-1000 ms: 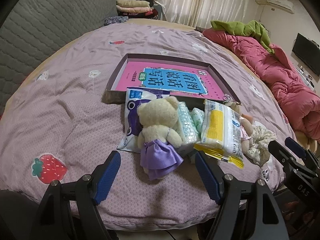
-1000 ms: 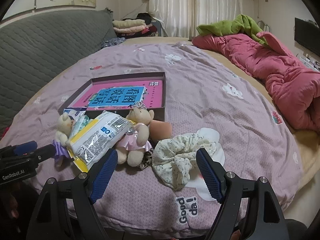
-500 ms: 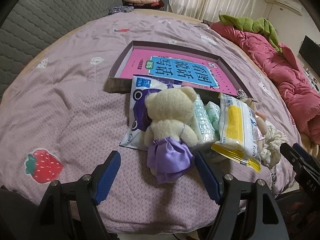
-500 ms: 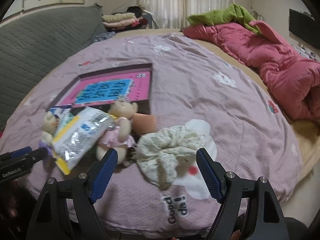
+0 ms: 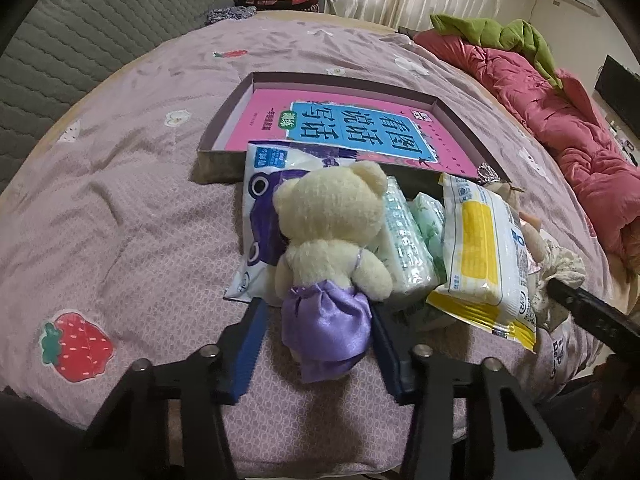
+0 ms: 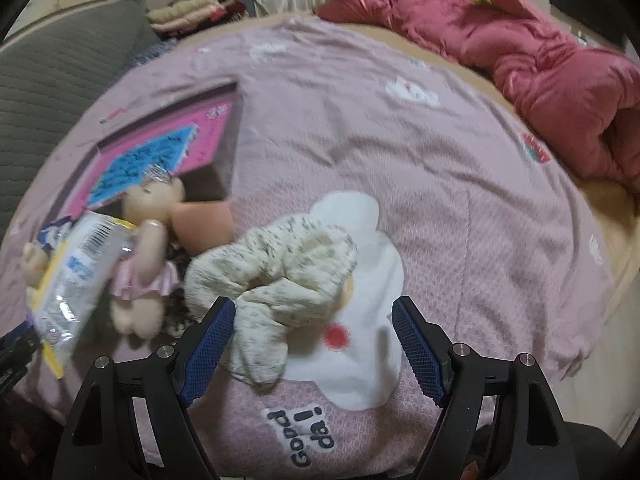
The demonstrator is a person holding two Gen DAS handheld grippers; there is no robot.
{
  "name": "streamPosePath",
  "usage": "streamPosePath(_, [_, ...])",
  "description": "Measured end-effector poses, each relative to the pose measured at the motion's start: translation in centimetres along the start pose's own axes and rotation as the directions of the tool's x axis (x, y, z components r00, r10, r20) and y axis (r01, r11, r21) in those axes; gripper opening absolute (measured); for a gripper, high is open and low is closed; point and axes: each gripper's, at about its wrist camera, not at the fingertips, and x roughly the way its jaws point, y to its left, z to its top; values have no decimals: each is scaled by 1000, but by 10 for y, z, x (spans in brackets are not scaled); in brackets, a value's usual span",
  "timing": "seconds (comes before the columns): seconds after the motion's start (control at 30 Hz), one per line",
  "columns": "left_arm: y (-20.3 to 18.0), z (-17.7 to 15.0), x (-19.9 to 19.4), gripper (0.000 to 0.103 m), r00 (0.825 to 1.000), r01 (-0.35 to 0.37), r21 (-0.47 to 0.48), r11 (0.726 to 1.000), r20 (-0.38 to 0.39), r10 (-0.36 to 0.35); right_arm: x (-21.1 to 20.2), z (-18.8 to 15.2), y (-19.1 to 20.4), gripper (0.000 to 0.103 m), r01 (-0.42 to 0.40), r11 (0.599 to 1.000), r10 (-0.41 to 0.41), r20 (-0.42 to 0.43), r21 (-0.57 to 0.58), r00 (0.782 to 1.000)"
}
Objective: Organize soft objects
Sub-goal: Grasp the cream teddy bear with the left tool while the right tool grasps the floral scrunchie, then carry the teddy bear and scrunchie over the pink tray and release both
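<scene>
A cream teddy bear (image 5: 332, 220) in a purple skirt lies face down on the pink bedspread (image 5: 120, 200), its back toward me. My left gripper (image 5: 320, 340) straddles the skirt with its jaws closing; the right pad touches the fabric and a small gap remains at the left pad. My right gripper (image 6: 312, 340) is open over a cream floral scrunchie (image 6: 280, 264), whose lower fold lies between its fingers. A second bear in a pink dress (image 6: 148, 232) lies left of the scrunchie.
Beside the bear lie a blue-and-white pack (image 5: 260, 184), green tissue packs (image 5: 404, 240) and a yellow-and-white pack (image 5: 480, 248). Behind them is a shallow box (image 5: 224, 120) holding a pink book. A red quilt (image 5: 560, 112) is at the right, a grey headboard (image 5: 80, 32) at the left.
My left jaws have narrowed from wide open to close around the bear's purple skirt. The right gripper has dropped toward the scrunchie, which now sits larger and between its fingers.
</scene>
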Motion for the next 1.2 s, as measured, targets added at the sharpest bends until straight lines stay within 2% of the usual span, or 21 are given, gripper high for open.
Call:
streamPosePath(0.1, [1,1,6,43,999,31,-20,999,-18,-32,8,0,4,78,21,999,-21,-15,-37,1000])
streamPosePath(0.17, [0,1,9,43,999,34,-24,999,-23,-35,12,2,7,60,3,999,-4,-17,-51,1000])
streamPosePath(0.2, [0,1,10,43,999,31,-20,999,-28,-31,14,3,8,56,0,998,-1,-17,-61,1000])
streamPosePath(0.27, [-1,2,14,43,999,33,-28,999,-42,-34,19,6,10,40,2,997,-4,-23,-78,1000])
streamPosePath(0.43, [1,4,22,43,997,35,-41,999,-66,-38,19,11,8,23,-2,997,1,-10,-74,1000])
streamPosePath(0.5, [3,5,27,34,995,51,-55,997,-88,-55,15,13,7,21,-8,998,7,-3,-70,1000])
streamPosePath(0.57, [5,5,27,32,994,56,-56,997,-87,-60,11,14,6,18,-13,998,14,12,-69,1000])
streamPosePath(0.73, [6,5,17,28,996,57,-44,997,-65,-60,-8,20,9,16,-23,996,30,94,-82,995])
streamPosePath(0.83, [8,6,3,28,997,69,-45,997,-25,-70,-24,23,13,16,-27,995,43,155,-100,987])
streamPosePath(0.97, [10,13,-19,28,995,94,-42,995,44,-92,-45,25,19,15,-57,989,88,237,-134,968])
streamPosePath(1.2, [13,26,-33,28,991,66,-26,997,115,-63,-70,32,30,15,-116,980,165,332,-161,929])
